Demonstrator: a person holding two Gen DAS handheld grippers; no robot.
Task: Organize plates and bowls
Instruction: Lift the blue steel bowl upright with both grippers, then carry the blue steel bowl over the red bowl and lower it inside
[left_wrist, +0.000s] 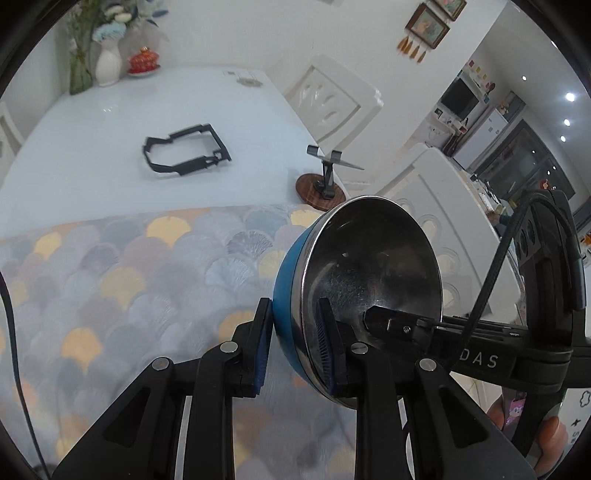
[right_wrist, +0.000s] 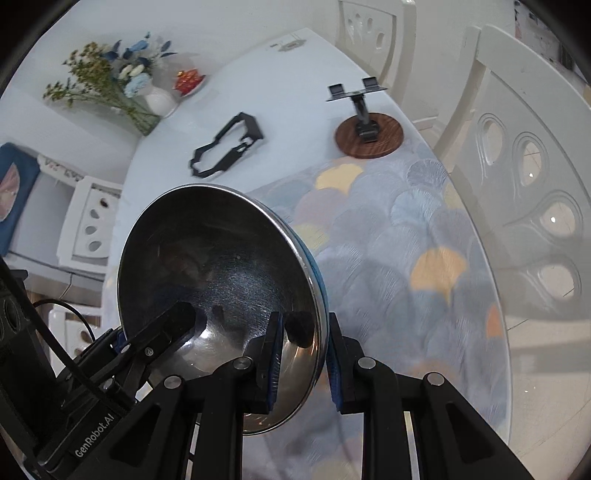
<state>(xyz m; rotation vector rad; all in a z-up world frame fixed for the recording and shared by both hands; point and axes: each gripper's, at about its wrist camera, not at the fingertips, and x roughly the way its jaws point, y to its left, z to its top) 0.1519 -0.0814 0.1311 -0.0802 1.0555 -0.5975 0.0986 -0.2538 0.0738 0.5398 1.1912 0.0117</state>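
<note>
Both claws pinch the same bowl (left_wrist: 354, 280) by its rim, one on each side. Left claw (left_wrist: 293, 350) pressed on the rim, one pad on the blue outer wall, the other inside the steel. Right claw (right_wrist: 304, 363) same on the opposite edge, inner pad on steel, outer pad on the blue side. In the left wrist view the right claw's finger pokes into the bowl from the right.

Bowl is tilted, steel inside facing the cameras, and looks clear of the patterned mat (left_wrist: 129, 280) over the near part of the surface (left_wrist: 110, 122). Empty as far as visible.

Step, judged: carry phase, two-handed lift of one bowl toward wherever it gets stacked. No plates, other bowls or rack in either view, so destination cannot be told.

Next move calls for: keeping both claws level with each other so the rim doesn't twist out, then setting down flat before either claw lets go.

Farther out: black frame piece (left_wrist: 184, 151) mid-surface, stand on a wooden disc (right_wrist: 369, 134) at the right edge, vase with flowers (right_wrist: 159, 99) and a red lidded dish (left_wrist: 144, 61) at the far end, white chairs (left_wrist: 332, 99) beyond.
</note>
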